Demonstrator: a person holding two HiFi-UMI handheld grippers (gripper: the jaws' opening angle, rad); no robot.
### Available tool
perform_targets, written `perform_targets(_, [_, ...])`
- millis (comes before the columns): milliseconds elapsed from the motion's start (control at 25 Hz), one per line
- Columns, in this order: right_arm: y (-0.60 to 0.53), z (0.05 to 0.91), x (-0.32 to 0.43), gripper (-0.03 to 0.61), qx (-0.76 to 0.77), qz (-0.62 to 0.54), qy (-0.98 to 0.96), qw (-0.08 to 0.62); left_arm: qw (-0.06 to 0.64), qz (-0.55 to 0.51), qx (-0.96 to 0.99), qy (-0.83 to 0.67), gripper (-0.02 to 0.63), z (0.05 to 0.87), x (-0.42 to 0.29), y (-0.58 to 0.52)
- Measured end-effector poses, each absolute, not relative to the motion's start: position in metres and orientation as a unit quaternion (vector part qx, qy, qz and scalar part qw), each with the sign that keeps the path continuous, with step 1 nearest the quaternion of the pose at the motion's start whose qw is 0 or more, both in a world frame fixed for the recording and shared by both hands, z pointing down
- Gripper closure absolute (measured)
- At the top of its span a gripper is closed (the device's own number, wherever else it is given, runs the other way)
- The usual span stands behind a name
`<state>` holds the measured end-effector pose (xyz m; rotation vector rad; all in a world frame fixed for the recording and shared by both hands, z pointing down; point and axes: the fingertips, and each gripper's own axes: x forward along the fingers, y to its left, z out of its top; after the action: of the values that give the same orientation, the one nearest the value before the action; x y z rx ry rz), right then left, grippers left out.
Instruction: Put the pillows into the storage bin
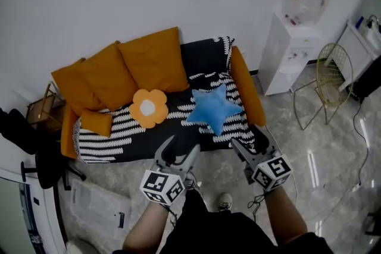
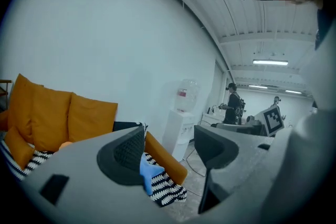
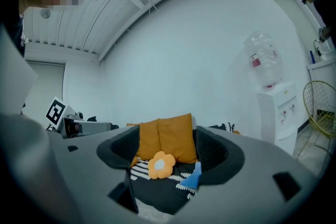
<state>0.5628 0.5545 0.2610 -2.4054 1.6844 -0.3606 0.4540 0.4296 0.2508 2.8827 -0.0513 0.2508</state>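
Note:
A blue star pillow (image 1: 213, 109) and an orange flower pillow (image 1: 149, 107) lie on the striped seat of a small sofa (image 1: 137, 140). Orange back cushions (image 1: 152, 60) lean against the wall behind them. My left gripper (image 1: 178, 150) hangs in front of the sofa's front edge, below the flower pillow, jaws apart and empty. My right gripper (image 1: 250, 146) is near the sofa's right front corner, also open and empty. In the right gripper view the flower pillow (image 3: 160, 163) and the star's tip (image 3: 192, 179) show between the jaws, still at a distance. The left gripper view shows the star pillow (image 2: 149, 171) past its left jaw.
A white water dispenser (image 1: 292, 50) stands right of the sofa, with a wire chair (image 1: 330, 77) beside it. A wooden stool (image 1: 41, 107) and dark items sit at the left. Papers (image 1: 98, 205) lie on the floor. People stand far off in the left gripper view.

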Motion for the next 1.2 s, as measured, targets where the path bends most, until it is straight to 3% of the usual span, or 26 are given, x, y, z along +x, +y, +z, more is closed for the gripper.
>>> perform_targets(680, [0.442,0.273,0.604,0.225,-0.866,-0.134,0.475,0.082,0.151,0.108,0.980,0.076,0.331,0.276,0.514,0.291])
perform_targets(1200, [0.430,0.292,0.610,0.225,-0.875,-0.162,0.445,0.097,0.177,0.119,0.972,0.099,0.330,0.300,0.530,0.262])
